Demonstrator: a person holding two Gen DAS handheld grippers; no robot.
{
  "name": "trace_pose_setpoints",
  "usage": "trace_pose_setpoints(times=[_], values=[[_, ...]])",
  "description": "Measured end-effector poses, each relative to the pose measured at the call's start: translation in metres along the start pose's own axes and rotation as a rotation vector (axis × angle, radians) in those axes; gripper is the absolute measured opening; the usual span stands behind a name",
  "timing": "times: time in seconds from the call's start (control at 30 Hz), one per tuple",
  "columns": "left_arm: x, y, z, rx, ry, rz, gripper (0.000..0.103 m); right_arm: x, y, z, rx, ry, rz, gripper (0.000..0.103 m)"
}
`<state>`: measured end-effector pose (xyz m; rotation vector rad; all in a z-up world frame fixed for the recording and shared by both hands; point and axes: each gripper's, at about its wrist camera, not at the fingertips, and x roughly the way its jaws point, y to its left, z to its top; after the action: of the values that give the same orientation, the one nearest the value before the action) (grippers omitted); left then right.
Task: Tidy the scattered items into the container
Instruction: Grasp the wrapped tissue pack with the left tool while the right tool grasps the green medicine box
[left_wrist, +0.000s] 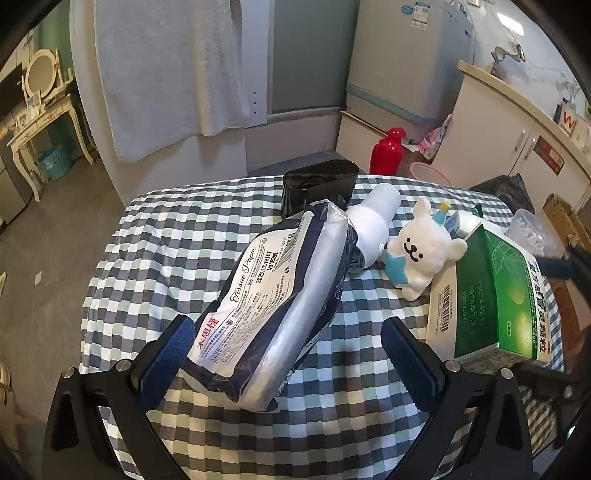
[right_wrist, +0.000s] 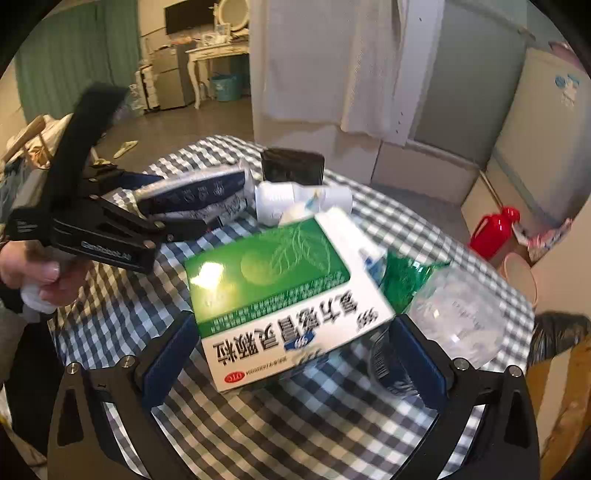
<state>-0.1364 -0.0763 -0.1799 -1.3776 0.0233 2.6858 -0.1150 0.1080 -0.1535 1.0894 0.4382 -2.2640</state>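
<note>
My left gripper (left_wrist: 288, 354) is open around the near end of a dark blue and white tissue paper pack (left_wrist: 273, 288) lying on the checkered table; its pads stand apart from the pack's sides. My right gripper (right_wrist: 291, 358) is open around a green and white medicine box (right_wrist: 288, 291), pads beside it. A black container (left_wrist: 317, 184) stands at the table's far edge, also in the right wrist view (right_wrist: 291, 166). A white bottle (left_wrist: 373, 221) and a white plush bear (left_wrist: 417, 251) lie between pack and box. The left gripper (right_wrist: 173, 221) shows in the right wrist view.
A clear plastic bag (right_wrist: 458, 314) lies right of the box. The checkered tablecloth (left_wrist: 177, 240) covers a round table. On the floor beyond are a red jug (left_wrist: 386, 151), a pink bin (left_wrist: 428, 173) and a white cabinet (left_wrist: 517, 122).
</note>
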Motion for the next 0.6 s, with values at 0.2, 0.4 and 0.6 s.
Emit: trace_pose_setpoints(times=[0.2, 0.4, 0.6], values=[[0.002, -0.001, -0.001, 0.002, 0.004, -0.008, 0.103, 0.003, 0.008, 0.006, -0.144, 0.061, 0.004, 0.103], [0.007, 0.0, -0.001, 0.002, 0.016, -0.033, 0.103, 0.013, 0.012, 0.019, -0.253, 0.128, -0.002, 0.103], [0.012, 0.003, -0.002, -0.005, 0.023, -0.041, 0.091, 0.032, 0.011, 0.023, -0.306, 0.219, 0.063, 0.103]])
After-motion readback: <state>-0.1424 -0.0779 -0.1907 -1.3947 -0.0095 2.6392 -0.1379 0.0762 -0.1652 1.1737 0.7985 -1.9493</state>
